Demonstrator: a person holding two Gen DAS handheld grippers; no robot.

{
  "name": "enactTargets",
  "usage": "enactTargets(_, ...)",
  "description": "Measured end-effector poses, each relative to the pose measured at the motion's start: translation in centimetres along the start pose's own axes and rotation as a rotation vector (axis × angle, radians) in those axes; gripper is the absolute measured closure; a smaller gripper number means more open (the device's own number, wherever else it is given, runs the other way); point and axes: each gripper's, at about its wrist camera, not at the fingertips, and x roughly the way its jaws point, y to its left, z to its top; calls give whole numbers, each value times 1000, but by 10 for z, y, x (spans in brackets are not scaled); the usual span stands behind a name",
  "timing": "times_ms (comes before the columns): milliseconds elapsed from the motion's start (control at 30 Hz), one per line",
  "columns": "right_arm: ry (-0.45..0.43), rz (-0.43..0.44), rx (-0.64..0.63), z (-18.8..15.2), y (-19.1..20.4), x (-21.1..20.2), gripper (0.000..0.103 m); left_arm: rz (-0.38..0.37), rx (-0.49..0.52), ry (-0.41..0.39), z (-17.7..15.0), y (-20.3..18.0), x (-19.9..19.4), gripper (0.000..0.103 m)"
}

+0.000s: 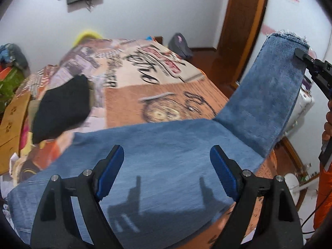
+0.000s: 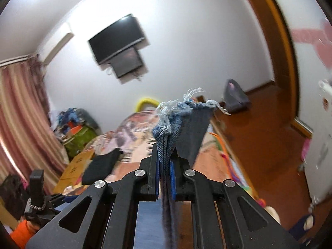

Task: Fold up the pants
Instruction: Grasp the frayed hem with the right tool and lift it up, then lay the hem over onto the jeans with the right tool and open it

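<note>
My right gripper [image 2: 165, 178] has its jaws clamped on the frayed hem of the jeans [image 1: 166, 155], lifted above the bed [image 1: 166, 95]; my left gripper [image 1: 167, 174] hovers with jaws apart, empty.

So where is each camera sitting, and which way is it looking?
Left wrist view: sits on the left gripper, looking down its open fingers at the jeans on the bed; the right gripper and a hand show at the edge.
Right wrist view: sits on the right gripper, looking across the room at the TV; its fingers pinch the frayed jeans hem.
Both show the jeans, bed, a black cloth and the door frame.
</note>
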Motion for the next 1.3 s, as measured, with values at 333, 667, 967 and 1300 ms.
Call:
enactTargets(333,56,160,-141,-11,86,38,96,47,-88,-77,-21,75,-49,17)
enactTargets(667,277,310,-246,-71,155,94,96,99,-186,-93,-45,125,-69,17)
enactTargets(967,539,370,-307,-151,176,133,94,100,-211,-63,-56,130,-61,17)
enactTargets(1300,615,377,-307,-184,177,127,85,73,-157,-21,-46,103,-38,17)
